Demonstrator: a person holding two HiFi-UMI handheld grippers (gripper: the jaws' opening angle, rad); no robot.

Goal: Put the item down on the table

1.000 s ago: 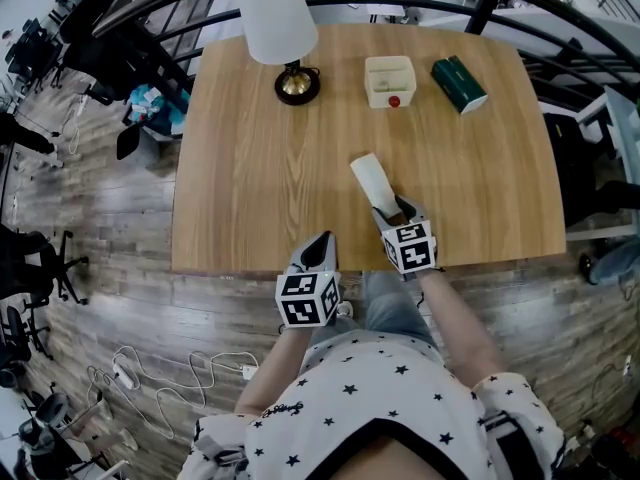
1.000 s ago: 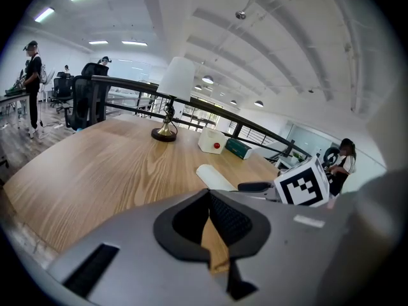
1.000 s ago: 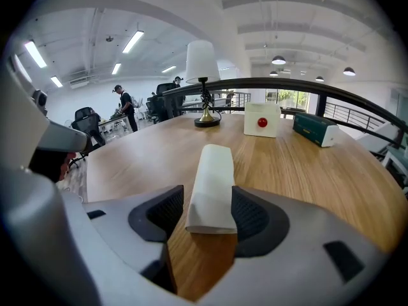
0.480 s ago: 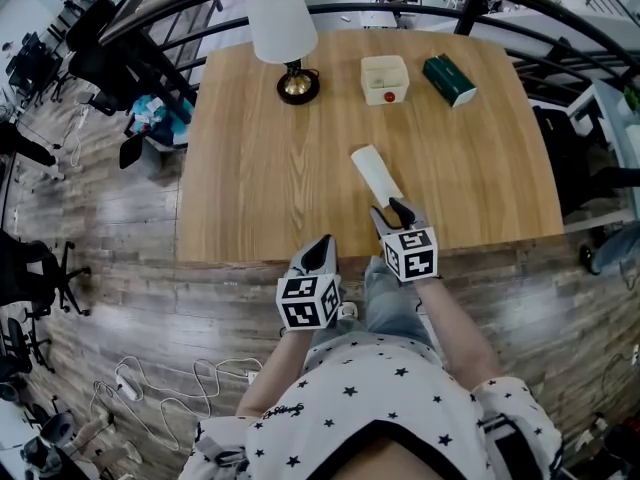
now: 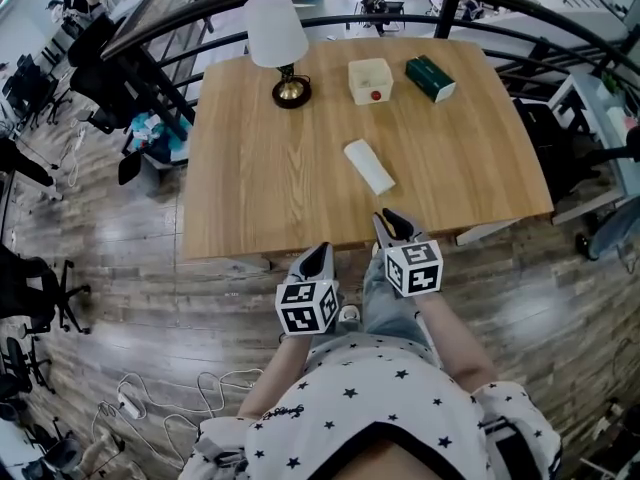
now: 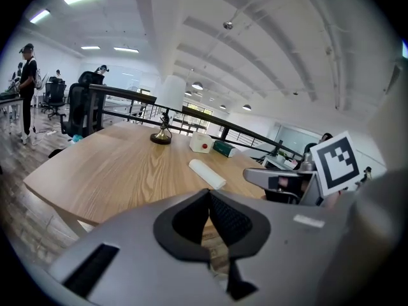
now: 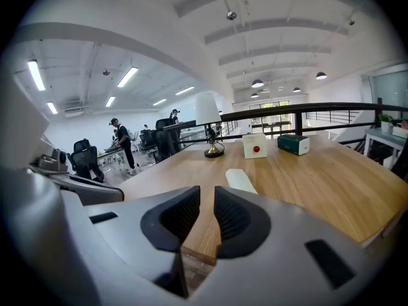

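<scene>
No word, brand or number legible anywhere. Only black-and-white coded squares on the left cube and the right cube — block patterns, not letters or digits. On the white box just a red dot, and any print on the dark green box too small to make out.

I'm seeing a light woodgrain table, white item, dark green box, cream box with a red dot, and a white lampshade over a brassy base.
</scene>
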